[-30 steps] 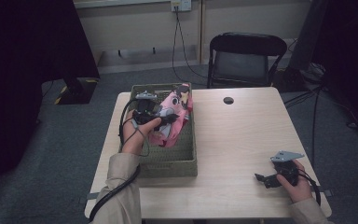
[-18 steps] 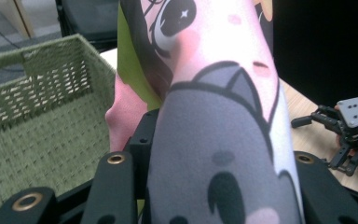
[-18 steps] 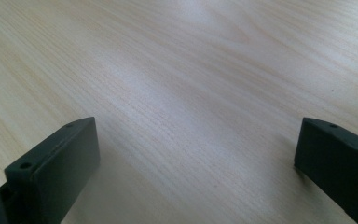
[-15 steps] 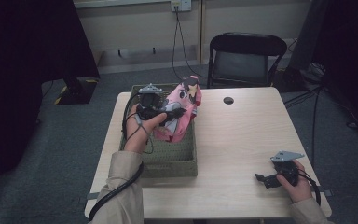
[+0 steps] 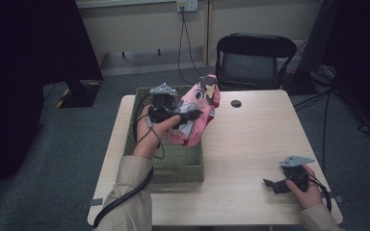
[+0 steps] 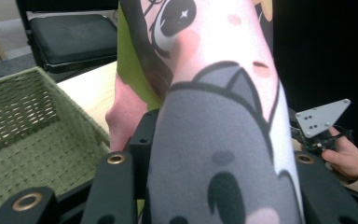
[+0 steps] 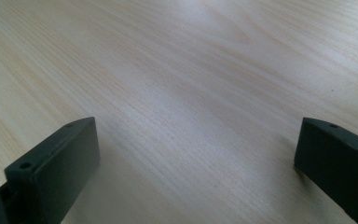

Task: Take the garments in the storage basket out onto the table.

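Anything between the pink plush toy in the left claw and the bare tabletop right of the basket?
Nothing visible. The left claw holds the pink plush toy above the green basket rim; the tabletop beside it lies bare.

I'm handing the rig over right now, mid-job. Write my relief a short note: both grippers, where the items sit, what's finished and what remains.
Left gripper: shut on the pink printed soft cushion, held above the right edge of the green woven basket.
Right gripper: open, holding nothing, low over the light wooden table near its front right corner.
Done: cushion gripped and raised above the basket floor.
Left: probably carry it over the rim and set it on the table; the right gripper is free to help.
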{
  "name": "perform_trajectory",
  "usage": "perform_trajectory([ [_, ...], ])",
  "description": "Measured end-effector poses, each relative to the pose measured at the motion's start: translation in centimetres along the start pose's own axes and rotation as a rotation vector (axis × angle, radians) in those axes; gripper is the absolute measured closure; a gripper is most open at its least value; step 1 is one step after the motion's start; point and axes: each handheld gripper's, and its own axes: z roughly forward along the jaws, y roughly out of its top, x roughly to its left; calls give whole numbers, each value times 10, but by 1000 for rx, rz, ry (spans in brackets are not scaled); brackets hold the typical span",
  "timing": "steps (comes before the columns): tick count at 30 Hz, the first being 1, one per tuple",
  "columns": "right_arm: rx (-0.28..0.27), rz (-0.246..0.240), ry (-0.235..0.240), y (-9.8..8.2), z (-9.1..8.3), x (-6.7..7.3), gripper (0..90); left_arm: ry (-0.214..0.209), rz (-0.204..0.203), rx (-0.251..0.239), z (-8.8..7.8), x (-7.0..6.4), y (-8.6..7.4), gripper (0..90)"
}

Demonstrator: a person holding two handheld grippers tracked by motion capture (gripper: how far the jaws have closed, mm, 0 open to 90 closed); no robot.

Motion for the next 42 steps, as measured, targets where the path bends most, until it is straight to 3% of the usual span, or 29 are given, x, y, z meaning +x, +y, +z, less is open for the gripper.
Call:
perform_trajectory([
  [18,0,0,1,0,0,0,0,-87,32,5,30,-27,4,554],
  [32,0,0,1,0,0,0,0,-144,41,51,67,-42,-9,550],
  [42,1,1,1,0,0,0,0,-168,21,89,91,-48,-24,550],
])
